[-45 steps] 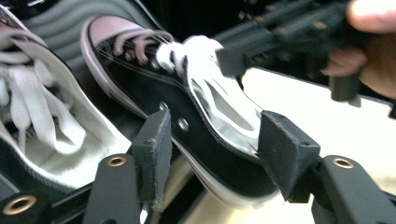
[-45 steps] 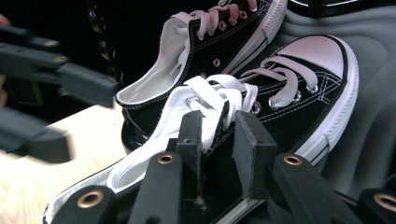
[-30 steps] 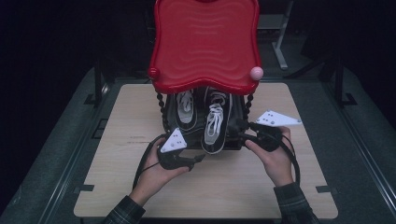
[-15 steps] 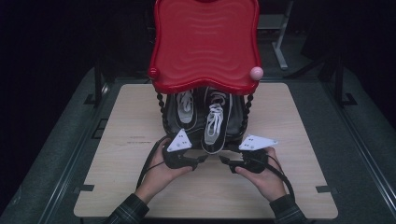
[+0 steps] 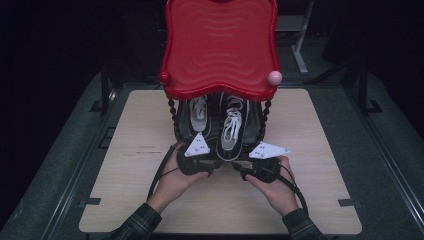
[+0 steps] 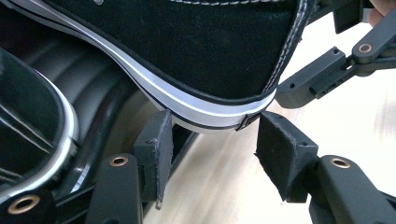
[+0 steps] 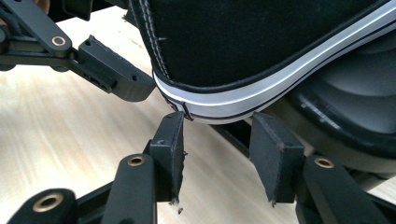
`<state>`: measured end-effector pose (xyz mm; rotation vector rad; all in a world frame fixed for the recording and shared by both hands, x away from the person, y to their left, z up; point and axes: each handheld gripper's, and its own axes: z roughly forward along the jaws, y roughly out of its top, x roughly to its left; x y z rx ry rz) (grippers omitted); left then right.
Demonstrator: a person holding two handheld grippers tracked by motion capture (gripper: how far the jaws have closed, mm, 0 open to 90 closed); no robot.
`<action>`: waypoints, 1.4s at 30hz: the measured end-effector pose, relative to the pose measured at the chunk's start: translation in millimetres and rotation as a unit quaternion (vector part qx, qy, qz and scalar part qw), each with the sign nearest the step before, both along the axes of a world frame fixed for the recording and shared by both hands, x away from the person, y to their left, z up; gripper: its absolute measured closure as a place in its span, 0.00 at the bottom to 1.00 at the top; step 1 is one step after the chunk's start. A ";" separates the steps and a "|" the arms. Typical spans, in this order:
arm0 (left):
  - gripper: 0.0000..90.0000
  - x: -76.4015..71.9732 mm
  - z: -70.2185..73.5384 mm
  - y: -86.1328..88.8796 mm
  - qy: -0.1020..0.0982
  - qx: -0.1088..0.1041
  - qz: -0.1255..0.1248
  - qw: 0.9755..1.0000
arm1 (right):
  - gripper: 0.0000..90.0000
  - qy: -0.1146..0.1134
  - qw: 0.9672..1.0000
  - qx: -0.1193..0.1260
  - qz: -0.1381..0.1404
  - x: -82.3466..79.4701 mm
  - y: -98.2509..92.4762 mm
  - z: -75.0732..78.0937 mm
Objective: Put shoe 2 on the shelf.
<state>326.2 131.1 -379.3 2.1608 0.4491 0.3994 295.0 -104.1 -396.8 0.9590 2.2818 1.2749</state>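
1. Nearest: two hands in plaid sleeves come in from the near table edge, each carrying a gripper. Left gripper and right gripper sit close together, tips facing each other at the heel of one shoe.
2. Left gripper: jaws partly open and just been closing. The heel rim of the black sneaker sits at the tips between them; pads near the white sole band, probably not pressing, though the contact line is hard to read.
3. Right gripper: jaws partly open, just been closing, flanking the same heel from the other side. Left pad tip meets or nearly meets the sole edge; the other stands just under it. No firm grip seen.
4. Sneaker lies toe-away on the lower shelf of the red stand, heel overhanging toward the person.
5. Farther: second sneaker beside it to the left; wooden table beneath.
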 end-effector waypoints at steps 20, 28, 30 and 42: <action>0.61 23.5 13.4 -37.8 -0.059 -0.002 0.086 0.995 | 0.67 -0.029 0.996 0.012 -0.079 35.5 -11.0 16.9; 0.61 29.7 10.5 -49.3 -0.047 0.000 0.102 0.994 | 0.69 -0.028 0.995 0.004 -0.100 40.7 -15.1 14.3; 0.61 31.8 12.1 -50.6 -0.039 0.005 0.096 0.995 | 0.69 -0.024 0.995 0.002 -0.102 41.6 -17.6 15.3; 0.57 25.7 17.6 -41.8 -0.023 0.001 0.072 0.997 | 0.65 -0.018 0.995 0.012 -0.096 35.3 -27.0 17.7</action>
